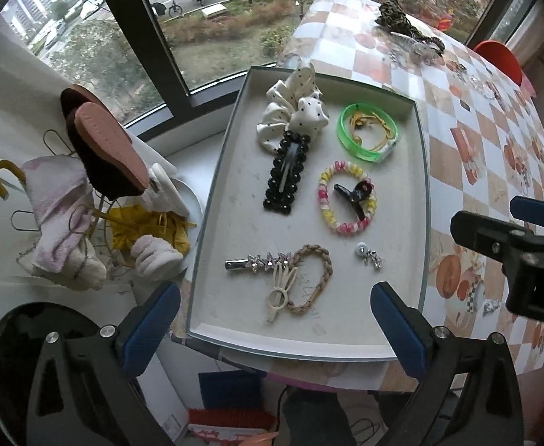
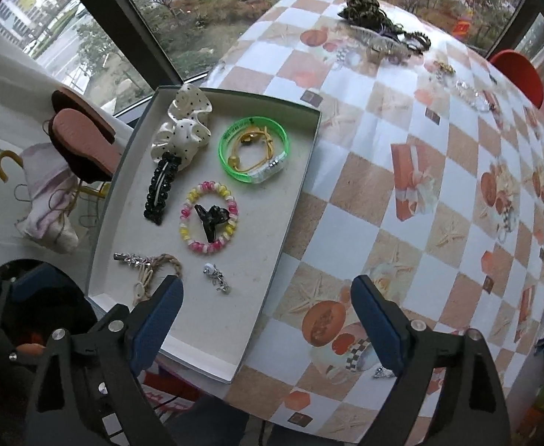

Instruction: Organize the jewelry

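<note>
A shallow grey tray (image 1: 235,223) on the table's left edge holds a polka-dot scrunchie (image 1: 294,107), a green bangle (image 1: 368,132), a black beaded clip (image 1: 287,174), a pink-yellow bead bracelet (image 1: 326,208) around a black claw clip (image 1: 353,195), a rhinestone clip (image 1: 261,262), a braided loop (image 1: 320,264), a cream rabbit clip (image 1: 279,293) and a small silver pin (image 1: 368,256). My left gripper (image 1: 272,312) hangs open over the tray's near end, holding nothing. My right gripper (image 2: 266,297) is open and empty above the tray's (image 2: 272,223) near right corner. A small silver piece (image 2: 383,371) lies by its right finger.
More accessories are piled at the far end of the checkered tablecloth (image 2: 420,186), among them a leopard scrunchie (image 2: 361,5) and clear beads (image 2: 472,94). A wire rack with slippers (image 1: 104,148) and cloths stands left of the tray by the window. A red chair (image 1: 502,59) is at the far right.
</note>
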